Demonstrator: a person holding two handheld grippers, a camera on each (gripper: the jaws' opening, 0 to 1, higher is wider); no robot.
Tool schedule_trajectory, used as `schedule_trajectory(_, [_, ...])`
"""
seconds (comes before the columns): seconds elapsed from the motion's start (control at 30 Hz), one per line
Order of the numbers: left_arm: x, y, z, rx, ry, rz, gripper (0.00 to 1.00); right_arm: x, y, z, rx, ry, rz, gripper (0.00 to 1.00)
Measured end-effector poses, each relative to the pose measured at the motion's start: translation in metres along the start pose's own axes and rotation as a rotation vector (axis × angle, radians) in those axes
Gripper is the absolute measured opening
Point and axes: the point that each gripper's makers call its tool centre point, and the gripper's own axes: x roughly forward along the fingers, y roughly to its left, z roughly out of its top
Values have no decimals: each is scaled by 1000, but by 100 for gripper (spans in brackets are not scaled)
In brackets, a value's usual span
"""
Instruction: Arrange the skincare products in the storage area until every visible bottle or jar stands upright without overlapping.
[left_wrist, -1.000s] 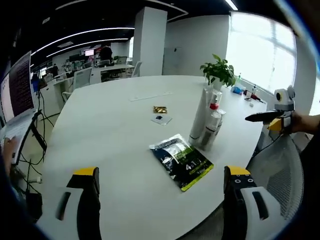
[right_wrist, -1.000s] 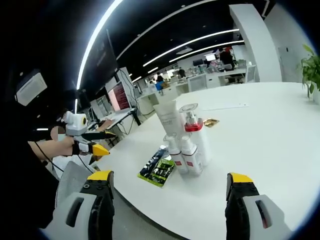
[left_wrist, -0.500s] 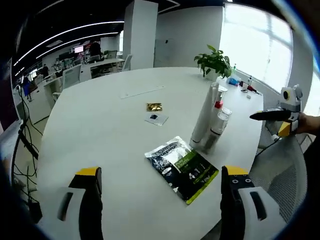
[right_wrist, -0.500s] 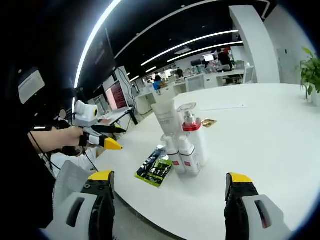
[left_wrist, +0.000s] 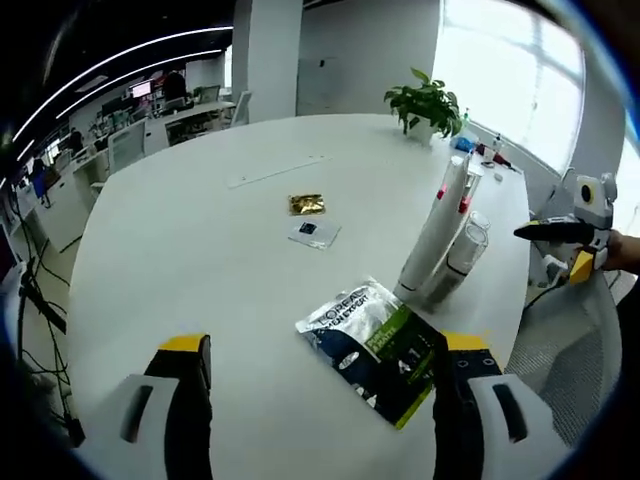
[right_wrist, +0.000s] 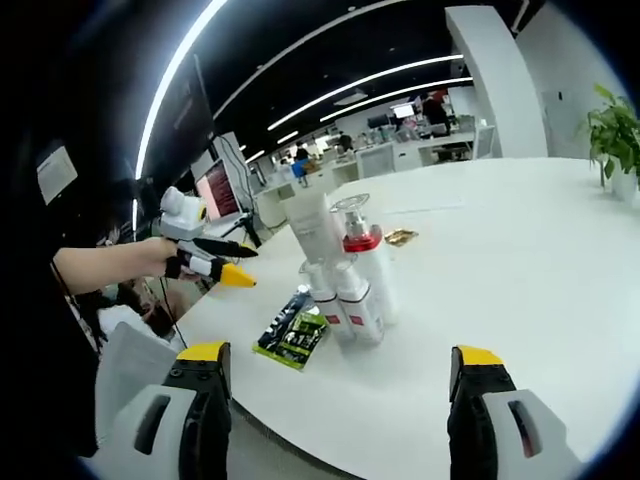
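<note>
Four skincare containers stand upright in a tight cluster on the white desk (left_wrist: 200, 250): a tall white tube (right_wrist: 312, 228), a red-collared pump bottle (right_wrist: 362, 262) and two small bottles (right_wrist: 338, 314) touching in front of it. In my right gripper view they sit ahead of my right claw (right_wrist: 335, 415), slightly left of centre and well apart from its jaws, which are spread wide and hold nothing. My left claw (left_wrist: 315, 405) is also spread and empty; in its view the cluster (left_wrist: 445, 245) lies to the far right. A green and black sachet (left_wrist: 375, 345) lies flat between its jaws, near the cluster. A gold packet (left_wrist: 307, 204) and a small card (left_wrist: 313, 231) lie farther off.
</note>
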Motion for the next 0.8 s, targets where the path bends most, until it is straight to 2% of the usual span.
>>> schedule_trajectory(0.23, [17, 8, 1, -2, 20, -17, 82, 4, -9, -7, -27, 6, -34, 96])
schedule_trajectory(0.33, [24, 11, 1, 8, 36, -27, 81, 7, -8, -12, -67, 21, -34, 96])
schedule_trajectory(0.5, [32, 10, 7, 31, 55, -45, 80, 11, 0, -14, -114, 32, -7, 99])
schedule_trajectory(0.7, [49, 7, 18, 68, 68, -68, 80, 16, 0, -22, -162, 62, -5, 99])
schedule_trajectory(0.8, [61, 9, 25, 83, 71, -85, 79, 18, 0, -26, -213, 72, -10, 99])
